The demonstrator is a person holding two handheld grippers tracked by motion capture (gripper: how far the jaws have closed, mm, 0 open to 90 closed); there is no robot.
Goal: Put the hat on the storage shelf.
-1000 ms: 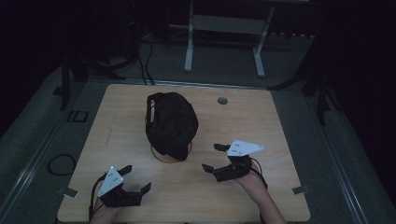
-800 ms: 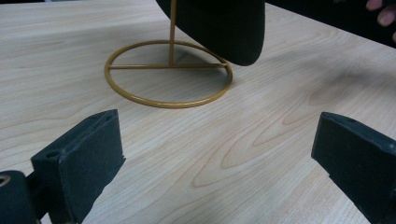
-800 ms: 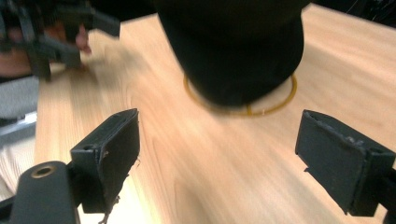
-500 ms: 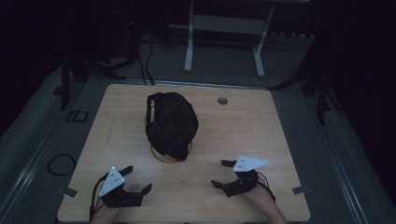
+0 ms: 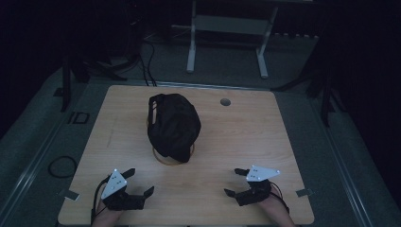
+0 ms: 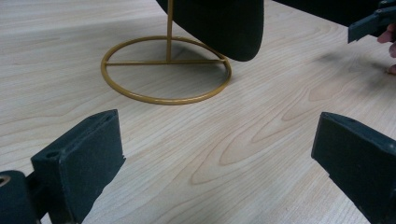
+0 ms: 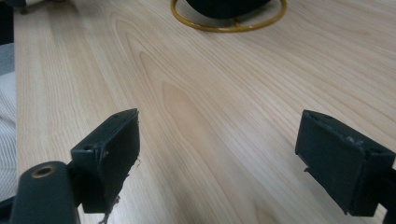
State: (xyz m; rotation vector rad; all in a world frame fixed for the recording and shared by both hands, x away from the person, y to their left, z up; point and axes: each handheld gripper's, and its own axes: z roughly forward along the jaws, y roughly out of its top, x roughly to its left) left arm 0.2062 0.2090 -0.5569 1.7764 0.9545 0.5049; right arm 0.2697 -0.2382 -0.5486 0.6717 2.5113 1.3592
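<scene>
Dim room, pale wooden table [image 5: 246, 142]. From high view we see a black cap-like fabric object [image 5: 172, 125] mid-table, long axis near-to-far, w/ "ID" [image 5: 78, 117] on floor at left. Gripper views add its gold wire ring stand [image 6: 166, 70]. Left gripper [image 5: 135, 184] & right gripper [image 5: 235, 182]: jaws spread, holding nothing.

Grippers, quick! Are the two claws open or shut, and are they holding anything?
Left gripper: open, holding nothing, low over the table.
Right gripper: open, holding nothing, low over the table too.
</scene>
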